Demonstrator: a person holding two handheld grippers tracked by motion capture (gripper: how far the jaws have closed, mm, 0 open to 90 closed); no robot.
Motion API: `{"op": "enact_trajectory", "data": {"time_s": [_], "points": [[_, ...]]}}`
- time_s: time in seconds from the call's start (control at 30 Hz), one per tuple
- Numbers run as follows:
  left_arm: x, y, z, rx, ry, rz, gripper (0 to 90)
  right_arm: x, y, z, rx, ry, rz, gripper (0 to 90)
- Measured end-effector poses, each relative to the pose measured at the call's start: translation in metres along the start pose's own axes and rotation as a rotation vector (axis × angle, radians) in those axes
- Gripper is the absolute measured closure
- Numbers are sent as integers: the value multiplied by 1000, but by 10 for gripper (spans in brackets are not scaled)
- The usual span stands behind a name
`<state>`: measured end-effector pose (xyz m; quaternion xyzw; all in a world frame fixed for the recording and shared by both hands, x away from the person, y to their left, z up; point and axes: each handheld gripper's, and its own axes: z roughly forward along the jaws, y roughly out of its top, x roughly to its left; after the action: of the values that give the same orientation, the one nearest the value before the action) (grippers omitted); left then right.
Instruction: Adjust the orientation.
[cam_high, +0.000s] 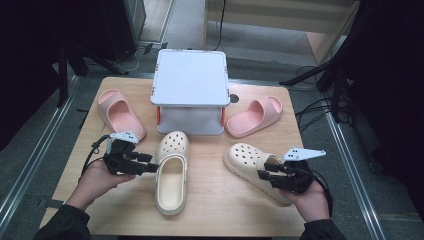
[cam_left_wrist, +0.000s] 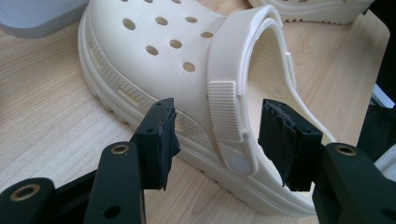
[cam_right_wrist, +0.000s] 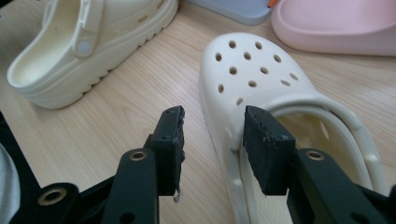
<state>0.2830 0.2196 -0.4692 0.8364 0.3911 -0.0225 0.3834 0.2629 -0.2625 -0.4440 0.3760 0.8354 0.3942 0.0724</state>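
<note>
Grippers (cam_high: 152, 167) (cam_high: 261, 174) both spread at cream clogs (cam_high: 171, 172) (cam_high: 250, 161), grey box (cam_high: 190, 90) and pink slides (cam_high: 119, 112) beyond.

I see open tabletop (cam_high: 210, 192) between the two cream clogs (cam_high: 172, 172), while ahead the grey box (cam_high: 190, 90) blocks the middle and a pink slide (cam_high: 119, 112) flanks it on each side.

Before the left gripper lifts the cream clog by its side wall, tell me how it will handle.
The cream clog looks like moulded foam, so probably light. Its thin side wall may flex between the left gripper's open jaws. The pivoting strap could swing.
</note>
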Motion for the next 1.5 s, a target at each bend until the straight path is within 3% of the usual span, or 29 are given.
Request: {"op": "enact_trajectory", "data": {"time_s": [0.2, 0.3, 0.5, 0.57, 0.67, 0.77, 0.97, 1.13, 1.5], "points": [[2, -1, -1, 3, -1, -3, 451, -8, -6, 4, 53, -39, 9, 577], [2, -1, 0, 6, 0, -7, 449, -13, -8, 9, 78, -37, 10, 577], [2, -1, 1, 1, -1, -7, 437, -19, -10, 27, 104, 14, 17, 623], [2, -1, 1, 3, -1, -8, 437, -21, -9, 33, 113, 23, 6, 652], [2, -2, 1, 8, 1, -11, 437, -21, -7, 40, 126, 39, 7, 765], [2, -3, 0, 10, 5, -10, 437, -20, -4, 41, 140, 43, 23, 779], [2, -5, -2, 5, 13, -13, 438, -13, 10, 42, 114, 29, 54, 782], [0, -6, -5, -19, 18, -13, 463, 2, 24, 44, 78, 34, 48, 782], [-2, -10, -5, -9, 7, -8, 468, 29, 58, 84, 65, 18, 104, 779]]}}
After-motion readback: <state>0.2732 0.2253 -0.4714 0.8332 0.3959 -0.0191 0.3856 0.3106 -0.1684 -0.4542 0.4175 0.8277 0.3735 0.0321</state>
